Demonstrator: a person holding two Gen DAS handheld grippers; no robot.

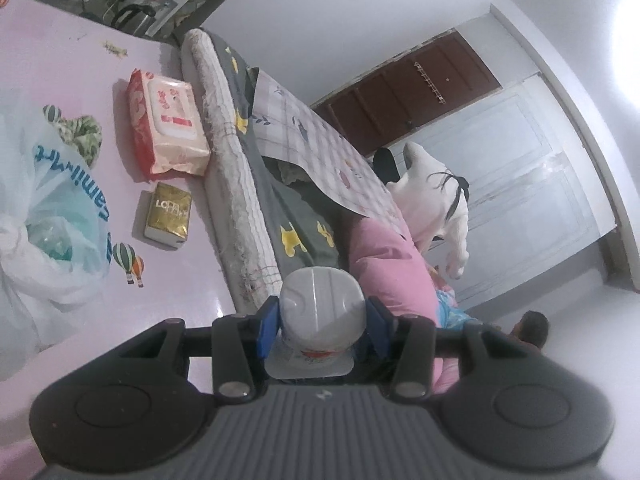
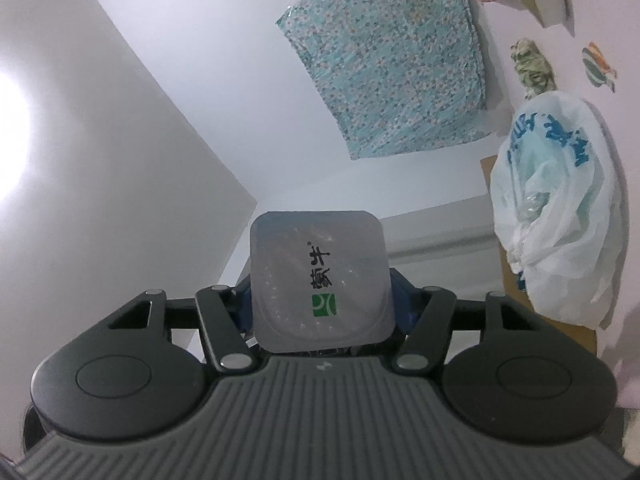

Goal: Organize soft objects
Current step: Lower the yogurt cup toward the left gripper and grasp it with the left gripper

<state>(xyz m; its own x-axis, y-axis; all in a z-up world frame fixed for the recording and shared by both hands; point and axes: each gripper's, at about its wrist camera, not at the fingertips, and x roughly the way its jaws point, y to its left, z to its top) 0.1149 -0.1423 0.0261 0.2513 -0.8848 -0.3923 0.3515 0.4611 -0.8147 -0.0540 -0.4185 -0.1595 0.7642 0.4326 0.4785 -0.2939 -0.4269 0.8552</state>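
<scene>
A: Left gripper (image 1: 322,330)?
B: Clamped on a white yogurt cup (image 1: 320,312), blue pads pressing both sides, bottom facing forward, above the mattress (image 1: 236,200) edge.
A: Right gripper (image 2: 320,300)?
B: Holding a second cup (image 2: 319,280) between the fingers, foil lid toward the camera, beside a hanging plastic bag (image 2: 560,216).

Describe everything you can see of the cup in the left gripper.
The cup is a small white plastic yogurt pot, seen bottom-first, its ribbed base toward the room. A red-printed label circles its lower body, and a flat square rim flares near the camera. It lies sideways, clamped between the left gripper's blue pads, which press its sides. Nothing else touches it.
</scene>
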